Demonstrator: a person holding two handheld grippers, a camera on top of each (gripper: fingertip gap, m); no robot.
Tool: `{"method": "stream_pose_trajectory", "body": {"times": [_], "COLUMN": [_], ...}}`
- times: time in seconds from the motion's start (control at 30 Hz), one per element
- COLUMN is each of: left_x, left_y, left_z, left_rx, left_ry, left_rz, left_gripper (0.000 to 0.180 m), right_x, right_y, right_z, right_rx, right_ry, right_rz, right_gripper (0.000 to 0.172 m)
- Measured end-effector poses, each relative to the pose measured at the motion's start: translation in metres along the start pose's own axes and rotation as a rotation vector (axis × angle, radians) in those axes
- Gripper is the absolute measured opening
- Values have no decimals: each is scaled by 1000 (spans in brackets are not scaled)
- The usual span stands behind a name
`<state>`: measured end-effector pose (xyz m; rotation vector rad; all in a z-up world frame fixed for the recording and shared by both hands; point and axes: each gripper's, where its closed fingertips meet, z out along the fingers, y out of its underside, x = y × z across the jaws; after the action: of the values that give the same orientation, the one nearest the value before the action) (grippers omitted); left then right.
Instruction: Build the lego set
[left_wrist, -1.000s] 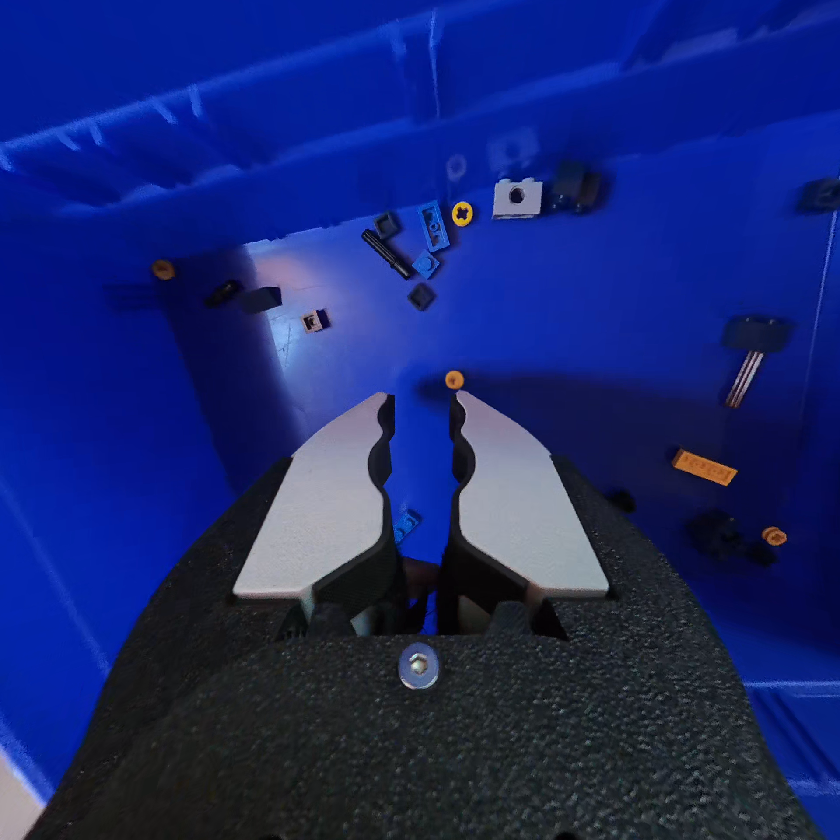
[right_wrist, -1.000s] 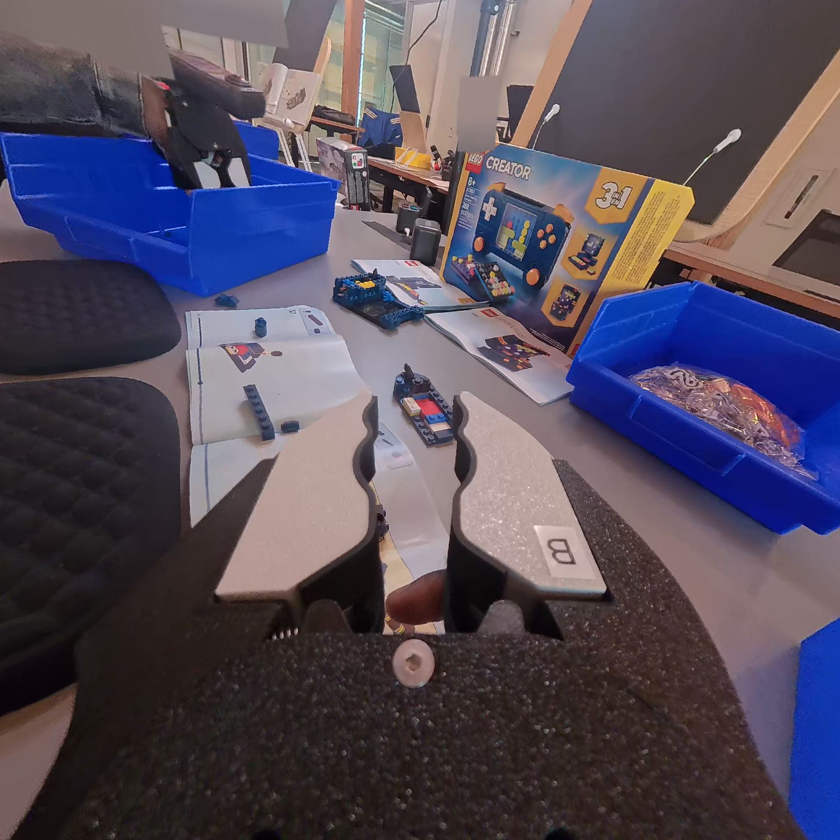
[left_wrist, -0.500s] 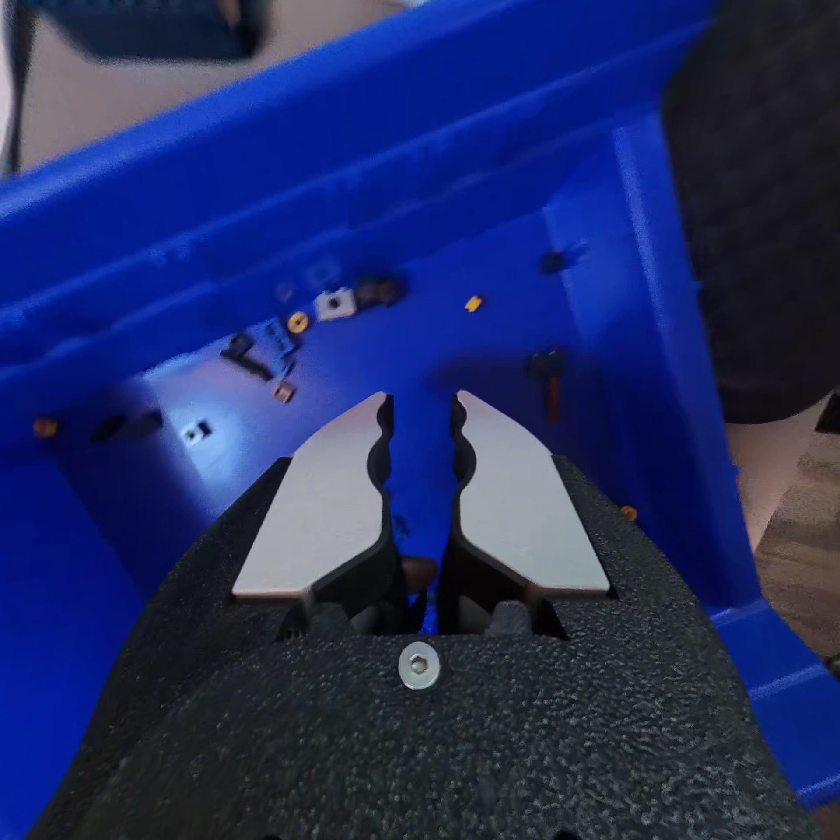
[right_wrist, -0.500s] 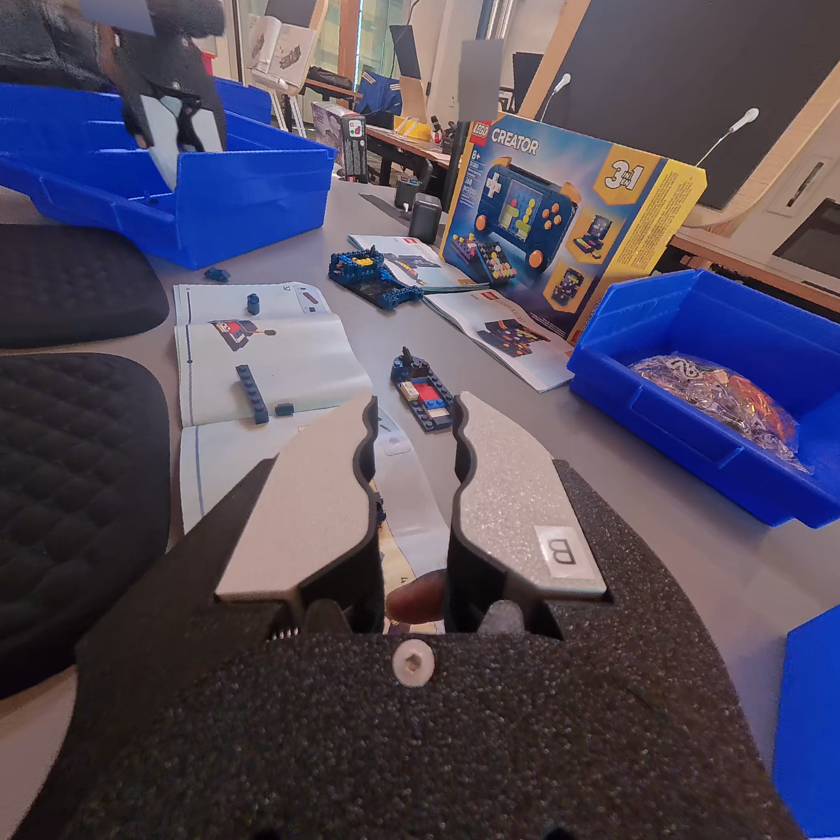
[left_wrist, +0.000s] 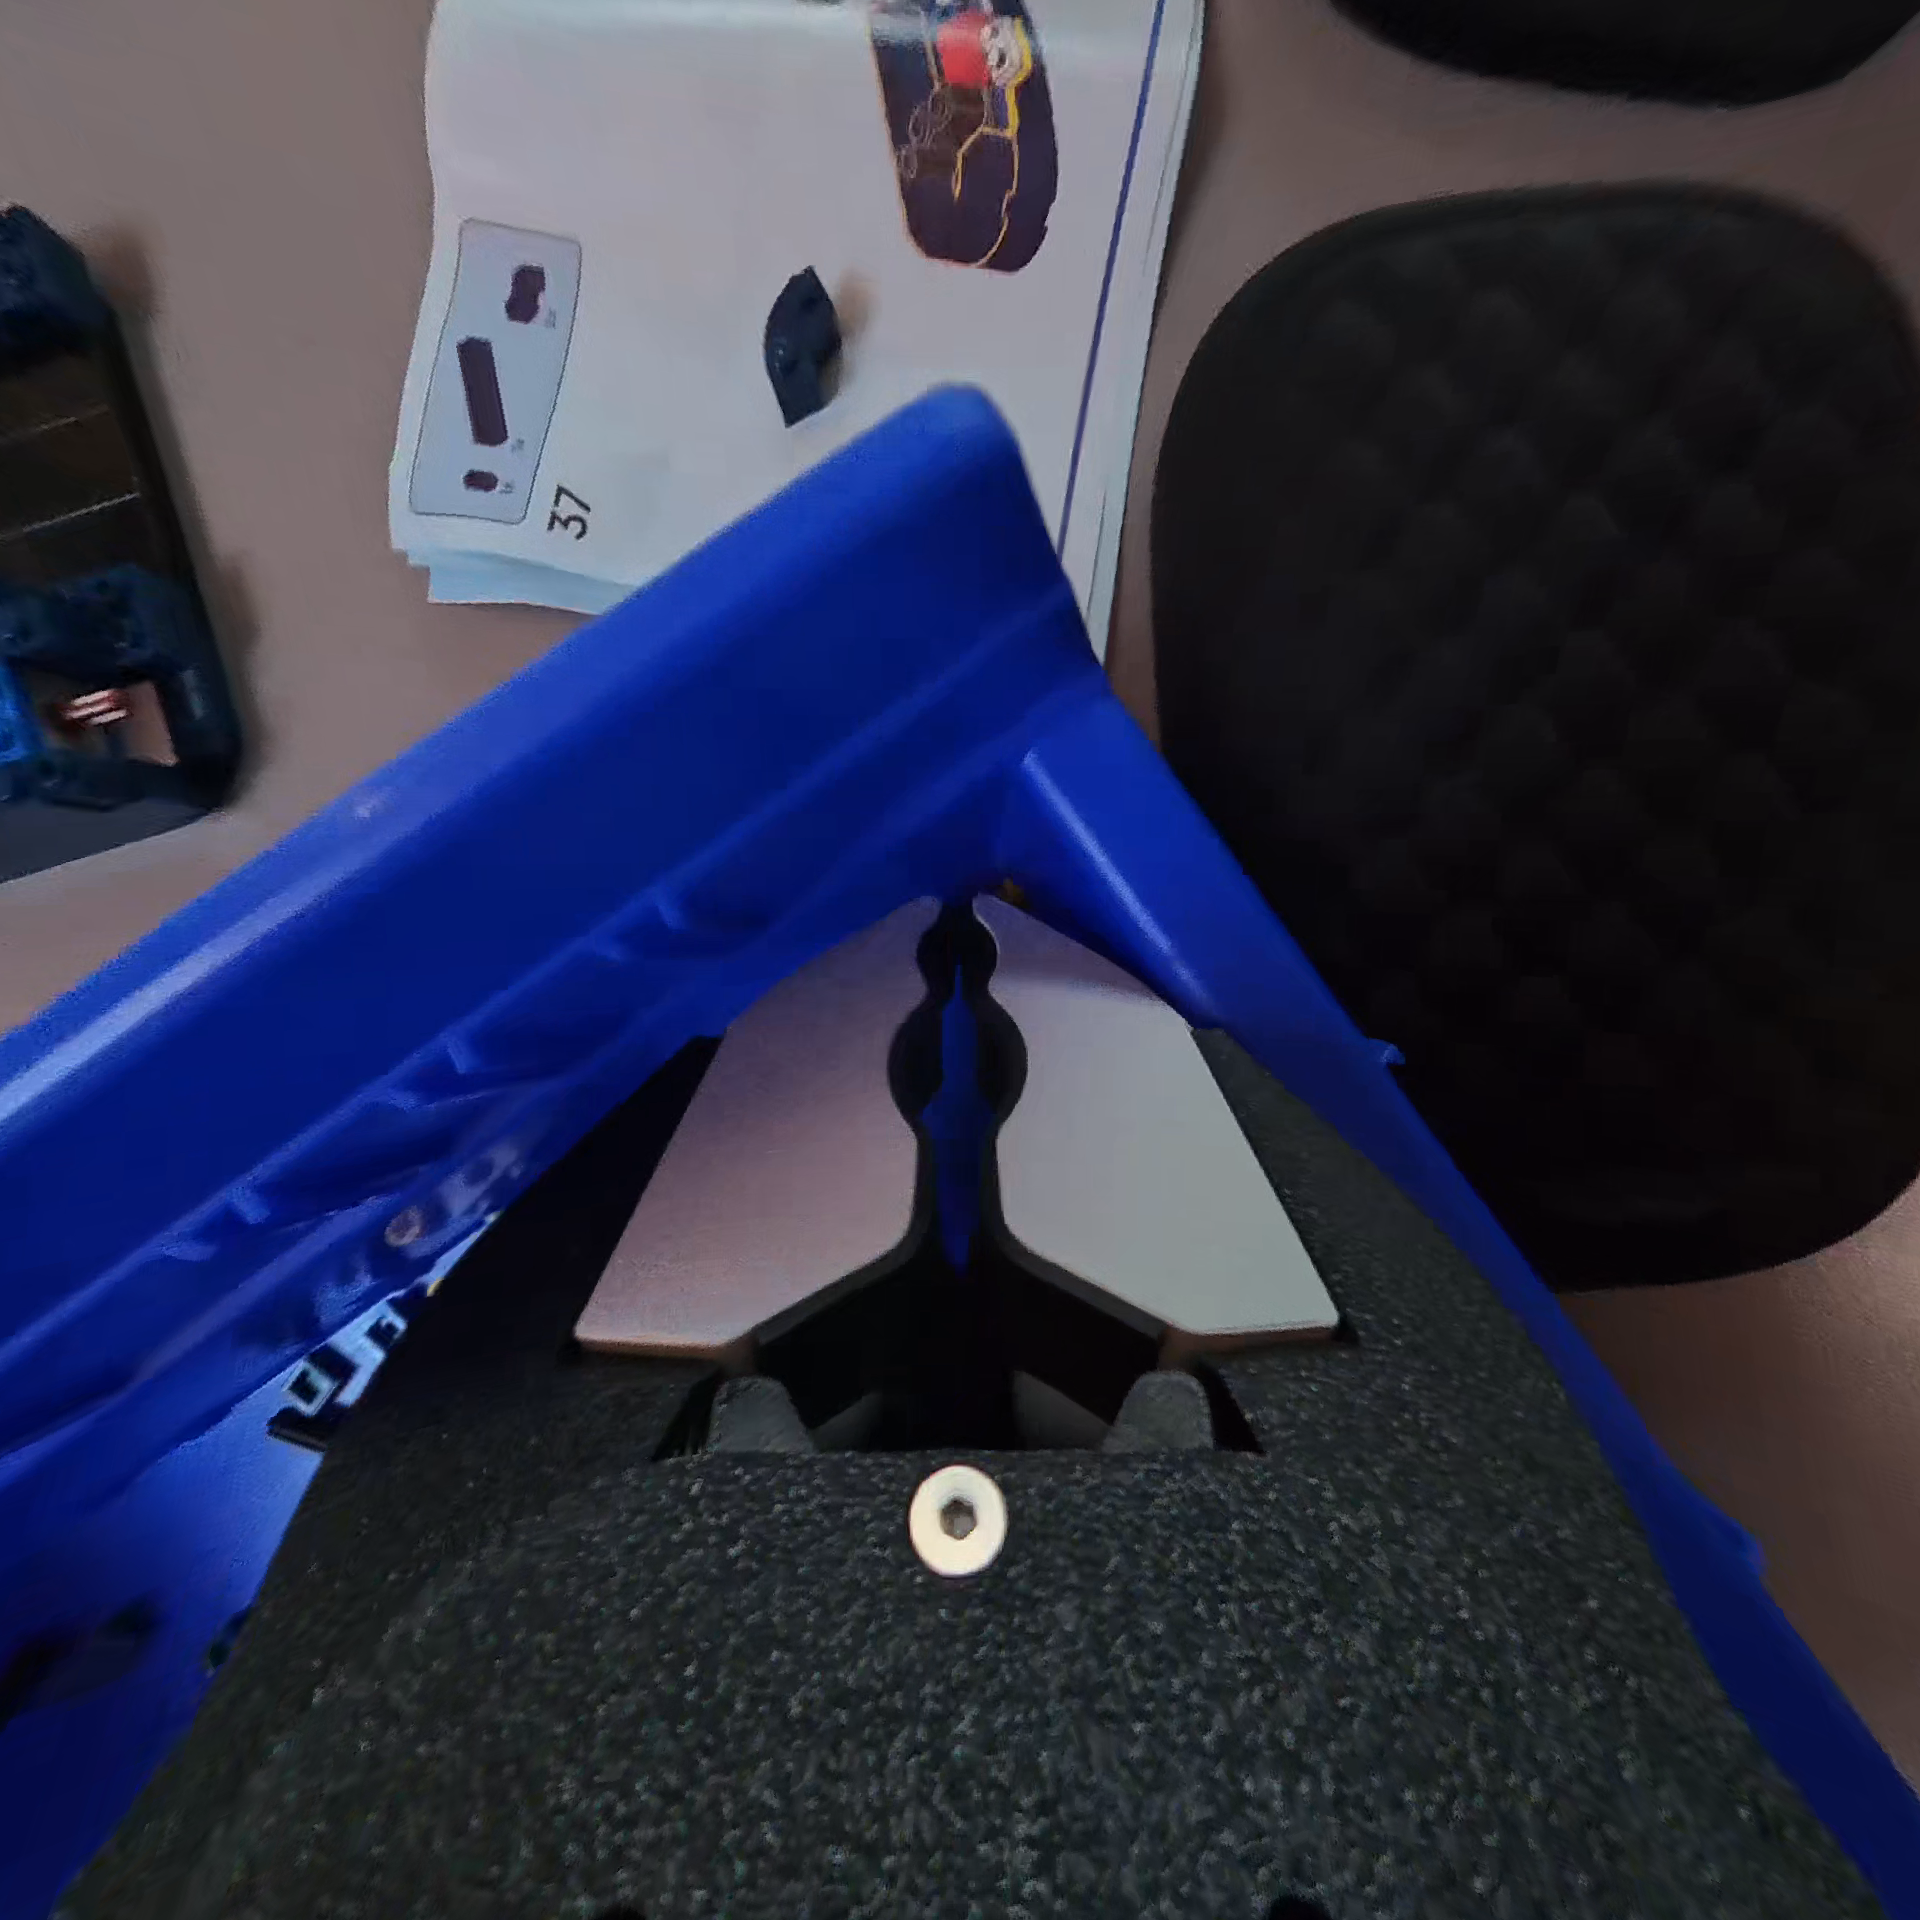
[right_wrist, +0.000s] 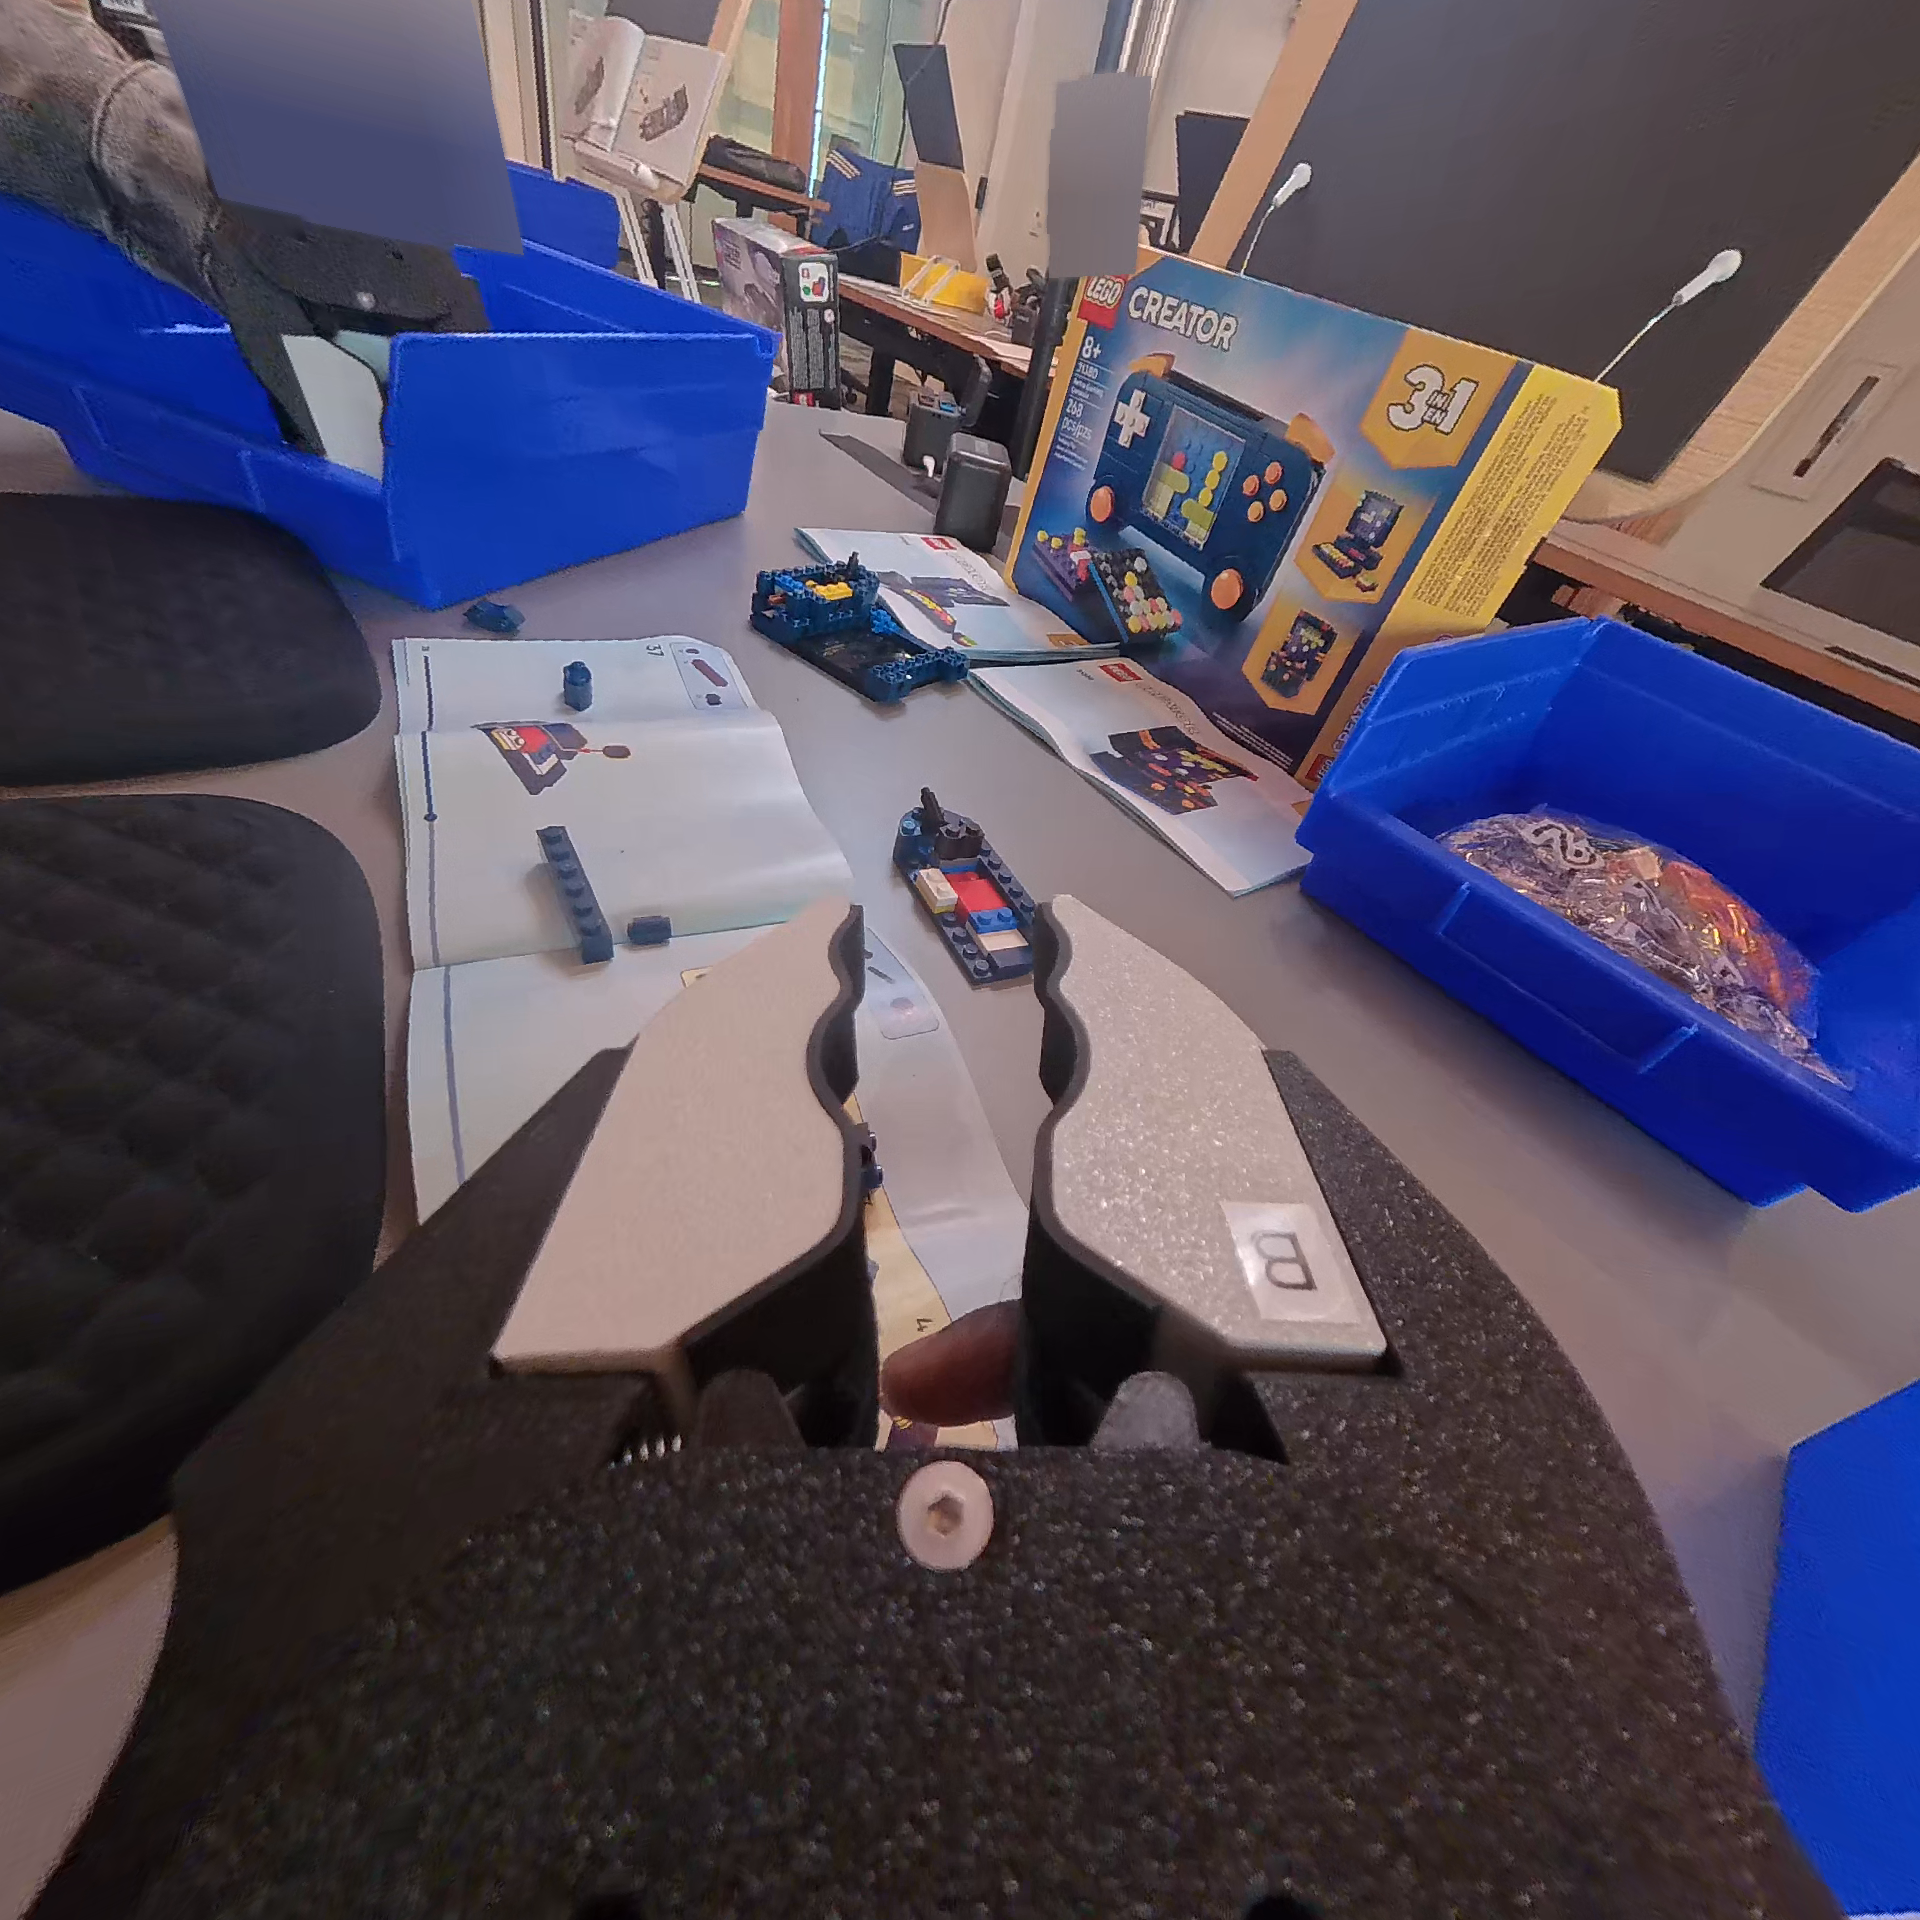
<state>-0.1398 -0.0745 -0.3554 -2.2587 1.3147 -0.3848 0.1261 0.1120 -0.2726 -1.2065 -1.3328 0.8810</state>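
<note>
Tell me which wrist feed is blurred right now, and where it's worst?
Left wrist view: motion-smeared, worst along the blue bin rim and the booklet. Right wrist view: sharp on the small brick build, with only wide-angle bending at the edges.

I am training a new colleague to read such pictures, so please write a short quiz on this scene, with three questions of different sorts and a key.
1. True or false: the right gripper hangs over the table with its fingers apart and nothing between them.
2. What lies in the right-hand bin?
A) a crinkled clear bag
B) a closed booklet
C) a black cushion
3. Short answer: the left gripper reaches into a corner of the far blue bin. Are its fingers together or apart?

Key: 1 true; 2 A; 3 together.
</note>
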Motion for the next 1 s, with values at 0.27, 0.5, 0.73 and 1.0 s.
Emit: {"method": "stream_pose_trajectory", "body": {"times": [0.27,0.5,0.73,1.0], "left_x": [-12,-85,-114,-89], "left_y": [-6,31,58,48], "left_z": [-41,-98,-86,-50], "left_rx": [-21,-152,-82,-104], "left_ry": [-81,-492,-388,-250], "left_rz": [51,-153,-407,-211], "left_gripper": [0,9,24,9], "right_x": [-2,4,4,3], "right_y": [2,4,8,10], "right_z": [2,2,3,3], "right_rx": [4,4,-11,-21], "right_ry": [-23,-4,-7,-8], "right_rz": [20,43,50,41], "right_gripper": [31,31,31,31]}}
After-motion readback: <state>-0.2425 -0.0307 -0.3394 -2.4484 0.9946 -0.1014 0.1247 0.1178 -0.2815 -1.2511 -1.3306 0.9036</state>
